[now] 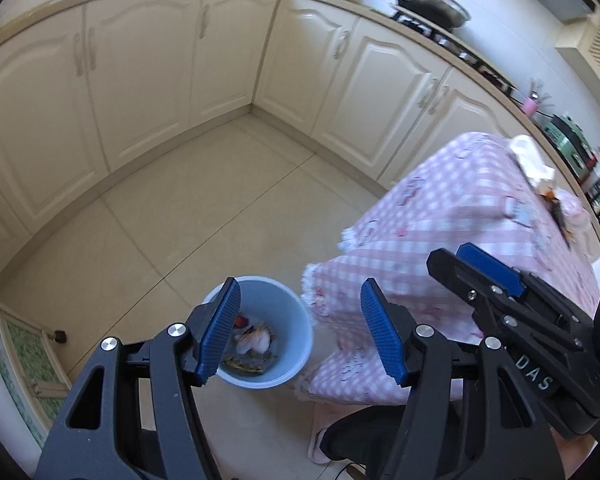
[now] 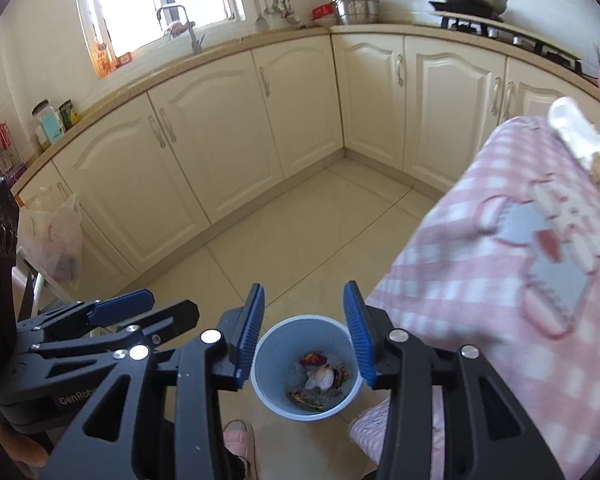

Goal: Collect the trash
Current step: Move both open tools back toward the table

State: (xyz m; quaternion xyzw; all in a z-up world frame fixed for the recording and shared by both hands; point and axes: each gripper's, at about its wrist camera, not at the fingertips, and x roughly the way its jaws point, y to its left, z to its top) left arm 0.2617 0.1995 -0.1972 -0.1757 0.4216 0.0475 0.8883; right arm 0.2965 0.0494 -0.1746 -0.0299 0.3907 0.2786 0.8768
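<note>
1. I am holding both claws, left claw [image 1: 300, 330] and right claw [image 2: 304, 334], spread and empty above the blue bin [image 2: 305, 372].
2. Wrappers [image 2: 318, 376] are lying inside it already.
3. Crumpled tissue [image 2: 580, 136] is waiting on the checked counter [image 2: 480, 260].

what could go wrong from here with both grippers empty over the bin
1. More rubbish sits at the far edge of the pink checked tablecloth: white crumpled paper. Reaching over could drag the cloth.
2. The round light-blue plastic bin stands close to the cloth's hanging fringe; a knock could tip its wrappers out.
</note>
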